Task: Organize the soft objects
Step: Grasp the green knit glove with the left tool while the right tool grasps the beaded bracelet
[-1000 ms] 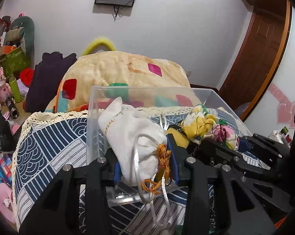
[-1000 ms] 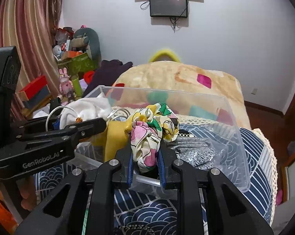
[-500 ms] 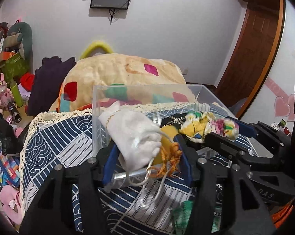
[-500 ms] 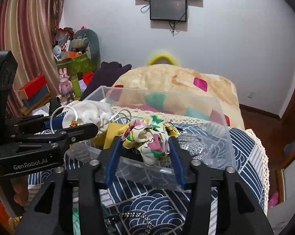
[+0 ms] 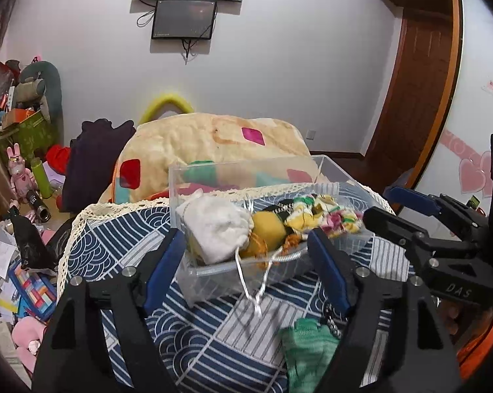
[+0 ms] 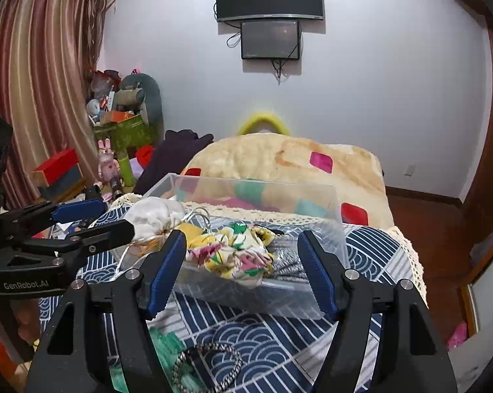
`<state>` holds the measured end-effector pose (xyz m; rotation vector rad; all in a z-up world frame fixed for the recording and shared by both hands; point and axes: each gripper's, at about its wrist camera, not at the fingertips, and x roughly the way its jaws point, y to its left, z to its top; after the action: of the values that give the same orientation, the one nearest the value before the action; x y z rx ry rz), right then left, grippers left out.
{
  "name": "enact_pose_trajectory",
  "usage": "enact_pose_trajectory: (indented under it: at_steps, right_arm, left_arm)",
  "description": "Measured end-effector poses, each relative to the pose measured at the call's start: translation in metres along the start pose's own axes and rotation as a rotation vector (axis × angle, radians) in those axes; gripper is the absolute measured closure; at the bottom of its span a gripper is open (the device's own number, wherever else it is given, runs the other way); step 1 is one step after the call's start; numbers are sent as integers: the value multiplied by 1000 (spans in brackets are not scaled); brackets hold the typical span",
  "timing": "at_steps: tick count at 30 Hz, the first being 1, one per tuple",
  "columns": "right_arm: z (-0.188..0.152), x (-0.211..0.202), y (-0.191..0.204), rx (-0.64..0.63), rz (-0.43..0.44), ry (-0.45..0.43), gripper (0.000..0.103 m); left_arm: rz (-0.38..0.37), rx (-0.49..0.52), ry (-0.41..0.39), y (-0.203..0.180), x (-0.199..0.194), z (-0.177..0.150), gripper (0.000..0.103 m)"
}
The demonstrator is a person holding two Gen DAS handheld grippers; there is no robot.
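- The left gripper point(image 5: 246, 258) is spread wide with nothing between its blue pads point(image 5: 162, 268); it sits just in front of the near wall of the clear plastic box point(image 5: 246, 167).
- The right gripper point(image 6: 241, 267) is also spread wide and holds nothing, its pads on either side of the box's near corner as its own camera sees it.
- The box stands on a blue-and-white patterned cloth point(image 5: 122, 229) with a lace edge.
- A white drawstring pouch point(image 5: 217, 226) lies inside the box at its left end, its cord point(image 5: 249, 281) hanging over the near wall onto the cloth.
- A yellow soft thing point(image 5: 269, 229) lies just beside the pouch, touching it.
- A flowered fabric scrunchie point(image 6: 233, 253) lies in the box to the right of the yellow thing, resting partly on a grey knitted piece point(image 6: 287, 258).
- Outside the box, on the cloth near the grippers, lie a green cloth point(image 5: 308, 350) and a metal chain point(image 6: 210, 360).
- A cream blanket point(image 5: 213, 140) with coloured squares is heaped behind the box.
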<state>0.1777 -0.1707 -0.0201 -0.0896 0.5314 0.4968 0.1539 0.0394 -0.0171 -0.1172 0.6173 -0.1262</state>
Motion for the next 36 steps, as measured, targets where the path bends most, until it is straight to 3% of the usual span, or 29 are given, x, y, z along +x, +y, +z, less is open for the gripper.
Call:
enact_pose_trajectory:
  at_steps: [4,13,20,31,35,36]
  right_arm:
    - [-10,-9,0,-7,-6,-2,36]
    - [-39,-20,5,-24,2,48,36]
    - [-74,-6,10,2,45,156,36]
    - [-94,2,21,24,115,228,36]
    - [-97,6,18,50,133,239,62]
    - [-97,6,16,57,137,241,64]
  left_arm:
    - [-1,-11,10,-1,-3,-12,14]
    - [-6,-24,86,-3,3,-46,14]
    - [0,-32,118,-2,-3,-70,14]
    - [-9,-13,149,-10,-3,-92,14]
    - [-9,-15,155,-12,-1,-95,14]
    - [-9,-15,156,-12,-1,-96,14]
